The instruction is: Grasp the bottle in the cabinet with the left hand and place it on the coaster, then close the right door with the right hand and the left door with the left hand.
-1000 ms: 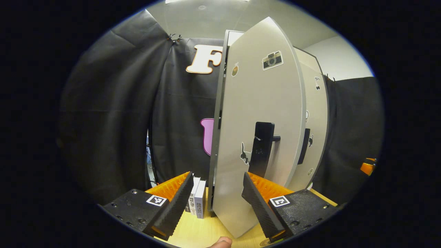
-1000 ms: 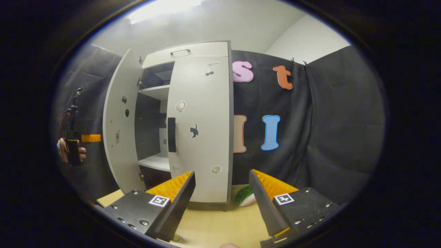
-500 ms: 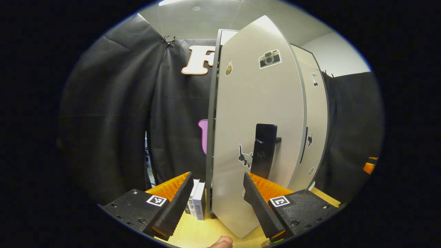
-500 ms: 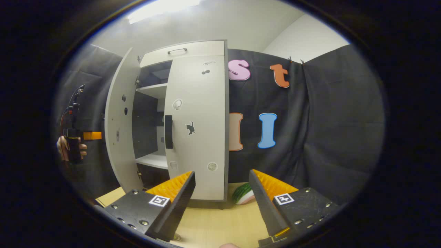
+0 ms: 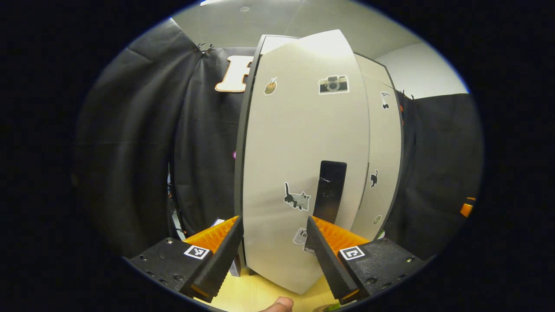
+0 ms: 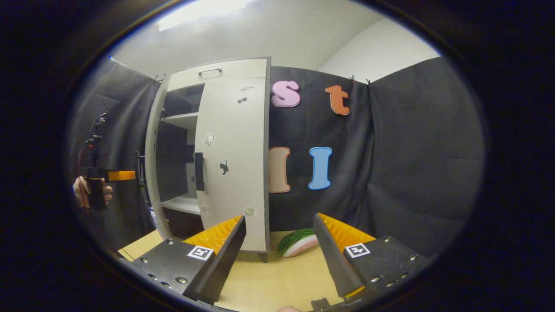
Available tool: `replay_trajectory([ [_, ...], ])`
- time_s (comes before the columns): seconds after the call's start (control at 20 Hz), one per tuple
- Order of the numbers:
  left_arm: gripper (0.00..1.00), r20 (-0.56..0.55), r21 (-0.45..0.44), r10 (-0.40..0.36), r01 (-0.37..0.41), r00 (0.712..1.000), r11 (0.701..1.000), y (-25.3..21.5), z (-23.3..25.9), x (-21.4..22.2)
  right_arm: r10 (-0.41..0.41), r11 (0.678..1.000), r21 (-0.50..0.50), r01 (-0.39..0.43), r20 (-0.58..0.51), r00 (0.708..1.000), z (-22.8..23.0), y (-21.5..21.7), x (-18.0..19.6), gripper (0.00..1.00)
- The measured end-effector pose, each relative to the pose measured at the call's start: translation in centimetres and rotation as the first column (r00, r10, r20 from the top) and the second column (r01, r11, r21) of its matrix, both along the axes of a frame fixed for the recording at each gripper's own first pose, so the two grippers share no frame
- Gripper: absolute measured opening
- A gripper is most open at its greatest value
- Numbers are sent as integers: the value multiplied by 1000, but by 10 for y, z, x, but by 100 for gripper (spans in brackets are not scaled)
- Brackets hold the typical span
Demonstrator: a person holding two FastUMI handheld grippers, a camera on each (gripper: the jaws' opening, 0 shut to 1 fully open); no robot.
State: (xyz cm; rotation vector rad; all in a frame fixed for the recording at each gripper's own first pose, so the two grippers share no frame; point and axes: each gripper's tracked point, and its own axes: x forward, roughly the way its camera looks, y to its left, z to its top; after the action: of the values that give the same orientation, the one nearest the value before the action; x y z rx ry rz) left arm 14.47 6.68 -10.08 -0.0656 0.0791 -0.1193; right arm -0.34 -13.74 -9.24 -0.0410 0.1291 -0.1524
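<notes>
The right door (image 6: pixel 232 160) is seen shut at frame centre-left; the left door (image 5: pixel 303 173), mid-frame, remains ajar, faced by the released left tongs (image 5: pixel 273 242). The right tongs (image 6: pixel 279 251) hang released, lower centre. The bottle cannot be made out.

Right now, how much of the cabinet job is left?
The right door looks shut against the cabinet, so that step seems done. In hand: the left door stands ajar, with the left tool open and close in front of it. Left: pushing it fully closed. Bottle placement can't be confirmed here.
</notes>
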Motion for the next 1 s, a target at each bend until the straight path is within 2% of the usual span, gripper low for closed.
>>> replay_trajectory([
  [0.15,95,9,28,16,-16,1000,999,-4,7,-25,7,1000,5,-8,23,1000,6,-5,-13,95],
  [0.2,91,15,31,18,-19,1000,999,-6,10,-34,10,1000,14,-11,28,1000,7,-5,-17,92],
  [0.25,94,18,38,22,-22,1000,999,-7,13,-43,9,1000,27,-10,29,1000,8,-5,-19,97],
  [0.35,94,28,58,30,-31,999,998,-9,19,-61,12,999,49,-14,34,999,9,0,-22,92],
  [0.5,94,52,80,47,-51,998,995,-10,28,-80,32,998,54,-34,46,998,17,19,-22,95],
  [0.7,95,41,36,67,-69,997,997,-9,28,-93,42,996,72,-46,62,997,27,47,-15,92],
  [0.75,92,40,35,67,-69,997,997,-8,28,-95,42,997,70,-46,61,997,29,53,-13,92],
  [0.8,95,38,40,71,-72,997,997,-6,27,-97,38,997,65,-42,60,997,32,60,-9,95],
  [1.0,95,35,66,77,-79,996,995,1,23,-103,25,997,77,-31,80,996,38,87,0,92],
])
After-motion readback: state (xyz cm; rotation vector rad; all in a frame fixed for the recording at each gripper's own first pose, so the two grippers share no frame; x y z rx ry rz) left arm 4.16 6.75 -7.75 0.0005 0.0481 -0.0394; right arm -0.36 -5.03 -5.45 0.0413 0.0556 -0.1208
